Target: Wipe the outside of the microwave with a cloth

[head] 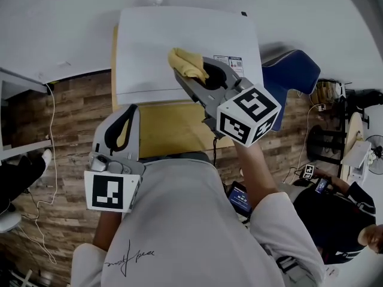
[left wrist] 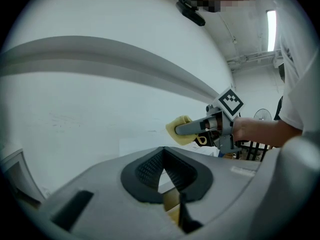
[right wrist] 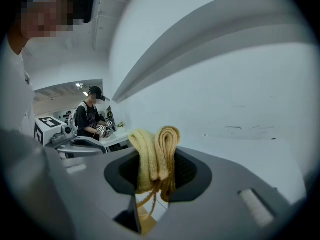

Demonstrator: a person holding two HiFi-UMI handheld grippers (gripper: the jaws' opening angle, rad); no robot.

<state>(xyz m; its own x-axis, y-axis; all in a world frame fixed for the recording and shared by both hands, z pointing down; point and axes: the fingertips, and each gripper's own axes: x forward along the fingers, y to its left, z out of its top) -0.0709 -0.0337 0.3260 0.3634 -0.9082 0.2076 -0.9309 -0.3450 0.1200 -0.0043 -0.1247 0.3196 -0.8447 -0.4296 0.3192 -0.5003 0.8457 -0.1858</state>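
Note:
The white microwave (head: 179,46) stands on a yellowish table (head: 170,127), and I see it from above. My right gripper (head: 182,72) is shut on a folded yellow cloth (head: 187,63) and holds it against the microwave's top, near the middle. In the right gripper view the cloth (right wrist: 155,154) bulges out between the jaws, close to the white surface (right wrist: 240,109). My left gripper (head: 133,107) hangs lower left, over the table in front of the microwave, shut and holding nothing. The left gripper view shows the right gripper (left wrist: 200,127) with the cloth (left wrist: 179,130) on the white casing (left wrist: 100,114).
A blue chair (head: 293,70) stands right of the microwave. Another person (head: 341,208) sits at lower right, and one stands in the background (right wrist: 89,116). A white desk (head: 18,118) and loose cables (head: 51,130) lie left on the wood floor.

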